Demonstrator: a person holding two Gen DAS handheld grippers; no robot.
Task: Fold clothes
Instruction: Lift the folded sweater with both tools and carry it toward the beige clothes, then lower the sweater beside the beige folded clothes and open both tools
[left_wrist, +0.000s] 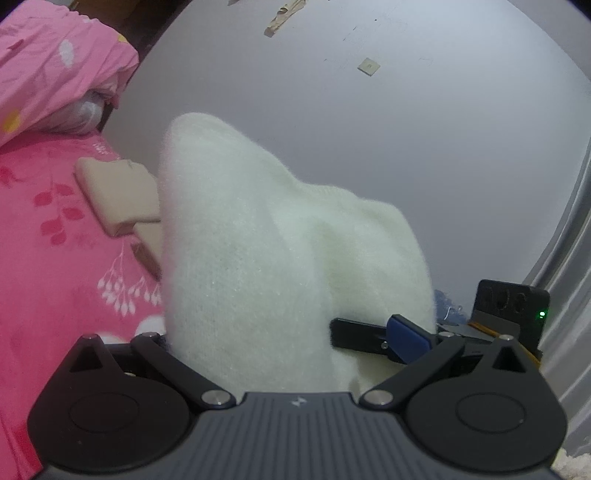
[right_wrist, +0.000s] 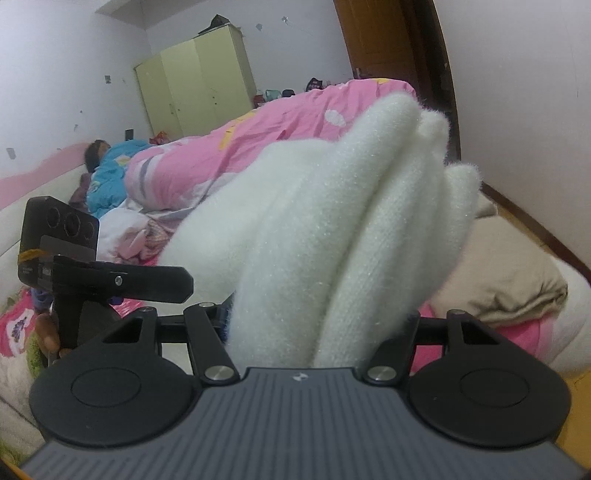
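Observation:
A thick white fluffy sweater is bunched in folds and held off the bed. It rises from between the jaws of my left gripper and hides the fingertips. In the right wrist view the same sweater fills my right gripper, which is shut on its stacked layers. One black finger of the right gripper, with a blue pad, reaches into the sweater from the right. The left gripper's finger shows at the left of the right wrist view. A hand holds that gripper's handle.
Folded beige garments lie on the pink patterned bedsheet, with a beige pile beside the sweater. A pink quilt is heaped behind. A person lies under a blue blanket. A yellow-green wardrobe, a brown door and a grey curtain are in view.

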